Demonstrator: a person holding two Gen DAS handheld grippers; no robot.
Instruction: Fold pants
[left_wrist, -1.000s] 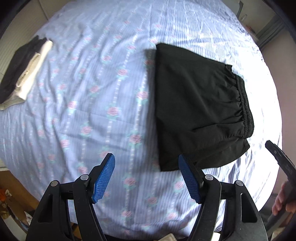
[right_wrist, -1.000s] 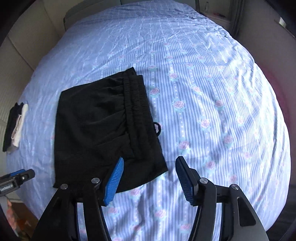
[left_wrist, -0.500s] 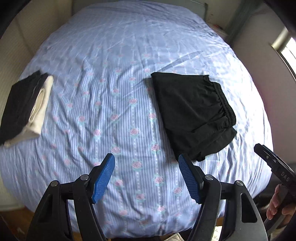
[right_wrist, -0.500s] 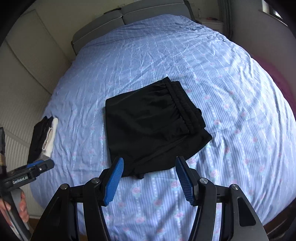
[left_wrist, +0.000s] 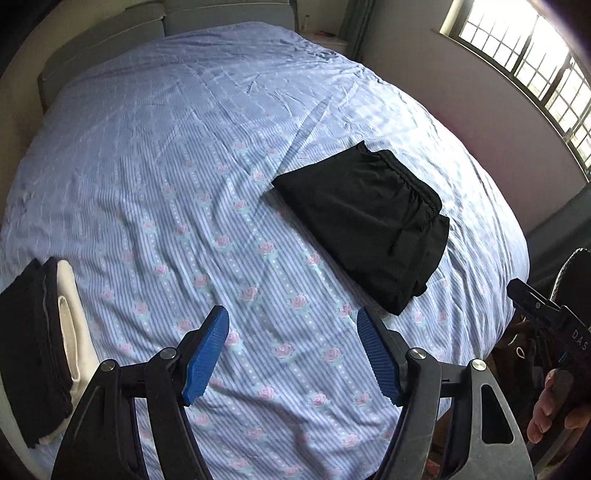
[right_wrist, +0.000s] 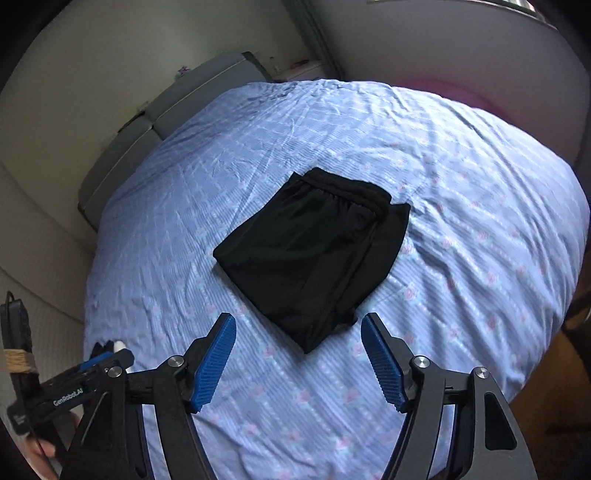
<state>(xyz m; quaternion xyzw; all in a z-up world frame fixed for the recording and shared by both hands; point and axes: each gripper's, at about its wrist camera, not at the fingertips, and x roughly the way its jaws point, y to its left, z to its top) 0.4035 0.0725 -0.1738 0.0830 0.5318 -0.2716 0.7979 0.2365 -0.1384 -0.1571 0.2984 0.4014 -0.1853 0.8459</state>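
Pants, black, folded into a compact rectangle, lay flat on the bed, toward its right side in the left wrist view and near the middle in the right wrist view. Elastic waistband gathered along the far right edge of the bundle; folded layers stepped at the near corner. Touched by neither pair of fingers.

Left gripper hung over the striped, rose-printed sheet, blue fingers spread apart with only bedding between them, well clear of the pants. Right gripper likewise above the sheet, fingers apart and just widened further, nothing between them; near corner of the pants just beyond the tips, not reached.

Stack of folded clothes, black with a cream piece on the side, sat at the left edge of the bed, well apart from the pants. No containers seen anywhere on the bed.

Grey headboard at the far end; barred window on the right wall. A hand seen at the lower right of the left wrist view, wrapped around the other gripper's handle.
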